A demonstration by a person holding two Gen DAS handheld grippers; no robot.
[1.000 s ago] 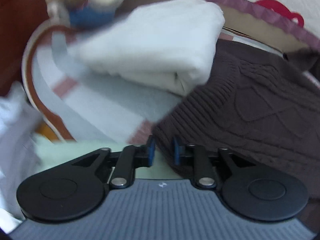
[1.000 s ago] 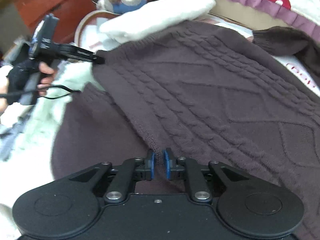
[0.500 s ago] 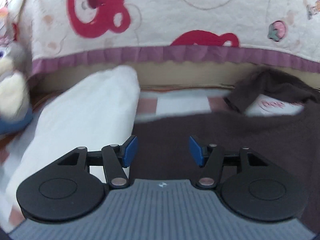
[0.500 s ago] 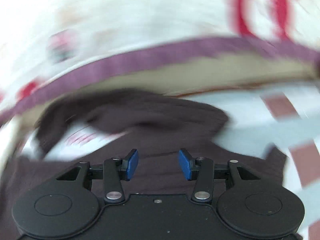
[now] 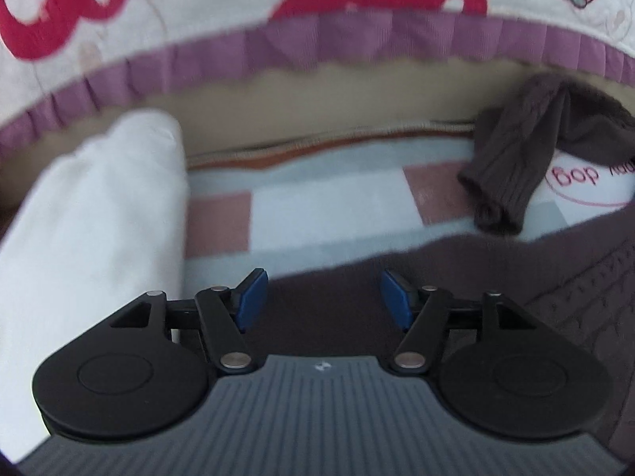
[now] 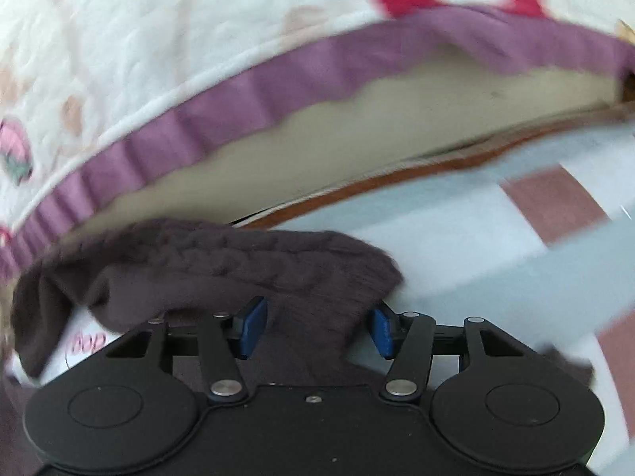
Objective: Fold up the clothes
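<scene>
**Both claws over the sweater's far edge, nothing gripped yet**

We have the dark brown cable-knit sweater (image 5: 496, 297) spread on the pale blue and pink checked blanket (image 5: 317, 206), its body filling the near part of both wrist views. One sleeve (image 5: 512, 158) lies bunched at the far right against the quilt with red bears and a purple frill (image 5: 317, 35), draped over a white printed item (image 5: 587, 186), likely the reason it sits humped, not flat.

Left gripper (image 5: 323, 297): jaws spread wide, just been opening, blue pads clear of the knit. It hovers at the sweater's far hem edge with only fabric below it and nothing pinched.

Right gripper (image 6: 315, 331): jaws part open and just been closing, a fold of the bunched brown sleeve sitting between them. We judge the pads not yet pressing: a gap shows on the right side, though blur makes the left-side contact hard to call.

A folded white cloth (image 5: 91, 246) is parked left of the sweater, probably set aside to keep the working area free.

Our read: sleeve gets pinched and brought in over the body next. Risk: grabbing the white item along with the knit.
</scene>
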